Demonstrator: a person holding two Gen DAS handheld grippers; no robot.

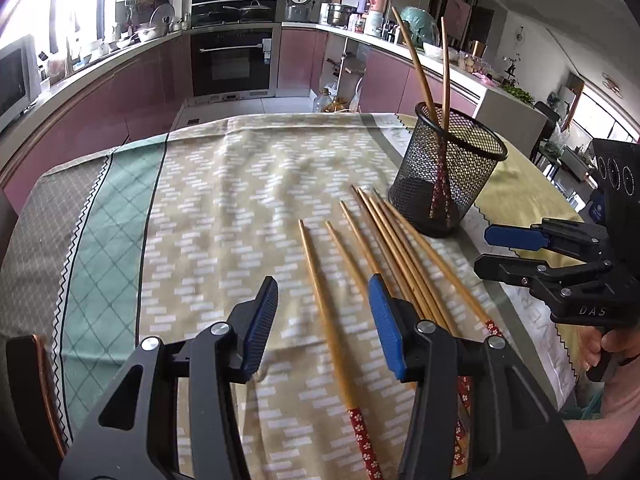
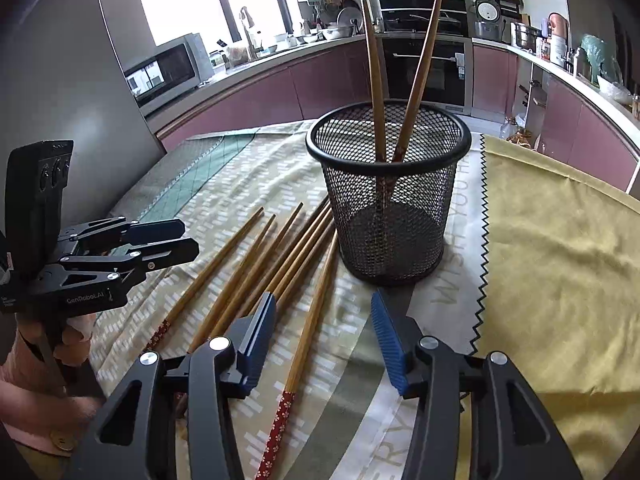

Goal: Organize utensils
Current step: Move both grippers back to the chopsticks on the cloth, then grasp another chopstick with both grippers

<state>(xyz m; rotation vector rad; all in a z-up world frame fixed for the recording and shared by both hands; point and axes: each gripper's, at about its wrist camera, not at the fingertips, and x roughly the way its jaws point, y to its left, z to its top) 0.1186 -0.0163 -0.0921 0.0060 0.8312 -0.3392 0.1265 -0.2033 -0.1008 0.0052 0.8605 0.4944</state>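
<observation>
Several wooden chopsticks (image 1: 384, 240) with red flowered ends lie side by side on the tablecloth, also in the right wrist view (image 2: 280, 256). A black mesh holder (image 1: 448, 172) stands upright behind them with two chopsticks (image 1: 424, 68) in it; it also shows in the right wrist view (image 2: 388, 192). My left gripper (image 1: 324, 320) is open and empty, low over the leftmost chopstick (image 1: 324, 312). My right gripper (image 2: 324, 336) is open and empty over the rightmost chopstick (image 2: 308, 332), in front of the holder.
A patterned cloth (image 1: 224, 200) covers the table, with a yellow cloth (image 2: 560, 260) to the right of the holder. A chair back (image 1: 36, 384) stands at the table's left edge. Kitchen counters and an oven (image 1: 232, 60) lie beyond.
</observation>
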